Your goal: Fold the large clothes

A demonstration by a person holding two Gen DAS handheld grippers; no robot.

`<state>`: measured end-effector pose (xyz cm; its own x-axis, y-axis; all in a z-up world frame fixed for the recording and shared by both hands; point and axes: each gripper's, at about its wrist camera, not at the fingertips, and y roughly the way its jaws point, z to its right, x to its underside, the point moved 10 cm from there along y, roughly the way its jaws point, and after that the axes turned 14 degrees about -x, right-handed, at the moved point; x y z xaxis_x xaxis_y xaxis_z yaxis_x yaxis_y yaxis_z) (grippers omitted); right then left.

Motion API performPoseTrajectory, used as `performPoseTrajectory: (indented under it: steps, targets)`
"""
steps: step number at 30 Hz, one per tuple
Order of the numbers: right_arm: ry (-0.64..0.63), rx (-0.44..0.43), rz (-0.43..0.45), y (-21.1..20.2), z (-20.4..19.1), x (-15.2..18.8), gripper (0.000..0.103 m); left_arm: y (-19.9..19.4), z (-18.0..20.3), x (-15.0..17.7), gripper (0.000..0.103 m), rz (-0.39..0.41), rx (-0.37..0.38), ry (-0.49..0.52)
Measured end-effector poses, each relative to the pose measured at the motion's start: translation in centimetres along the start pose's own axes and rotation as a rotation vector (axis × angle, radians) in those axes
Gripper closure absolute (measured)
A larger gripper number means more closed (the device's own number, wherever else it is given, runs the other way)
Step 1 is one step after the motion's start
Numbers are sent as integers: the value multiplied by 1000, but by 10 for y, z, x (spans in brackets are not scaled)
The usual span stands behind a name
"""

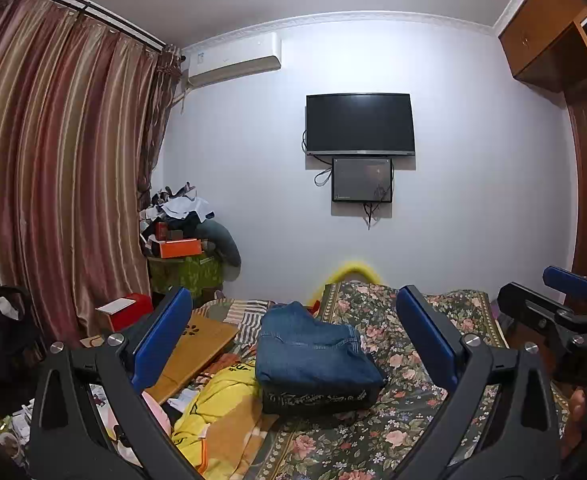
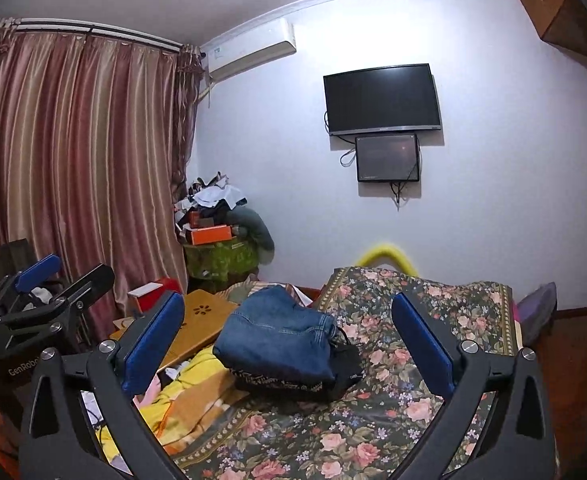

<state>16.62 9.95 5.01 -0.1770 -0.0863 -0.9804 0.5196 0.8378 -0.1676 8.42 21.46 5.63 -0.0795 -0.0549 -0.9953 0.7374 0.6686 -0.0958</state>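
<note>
Jeans (image 1: 313, 354) folded, long axis crosswise (approx.)

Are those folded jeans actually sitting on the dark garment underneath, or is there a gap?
Touching. In the right wrist view the jeans lie directly on the dark garment, whose patterned edge sticks out beneath them with no gap.

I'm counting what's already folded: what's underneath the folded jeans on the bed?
The folded jeans rest on a dark folded garment with a pale patterned edge, on the floral bedspread. Anything deeper is covered.
</note>
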Motion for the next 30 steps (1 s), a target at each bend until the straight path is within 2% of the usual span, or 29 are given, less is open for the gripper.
performPoseTrajectory:
  steps: [30]
  targets:
    - [12,12,-37,-1,2,4,0,8,11,11,1,-29,12,14]
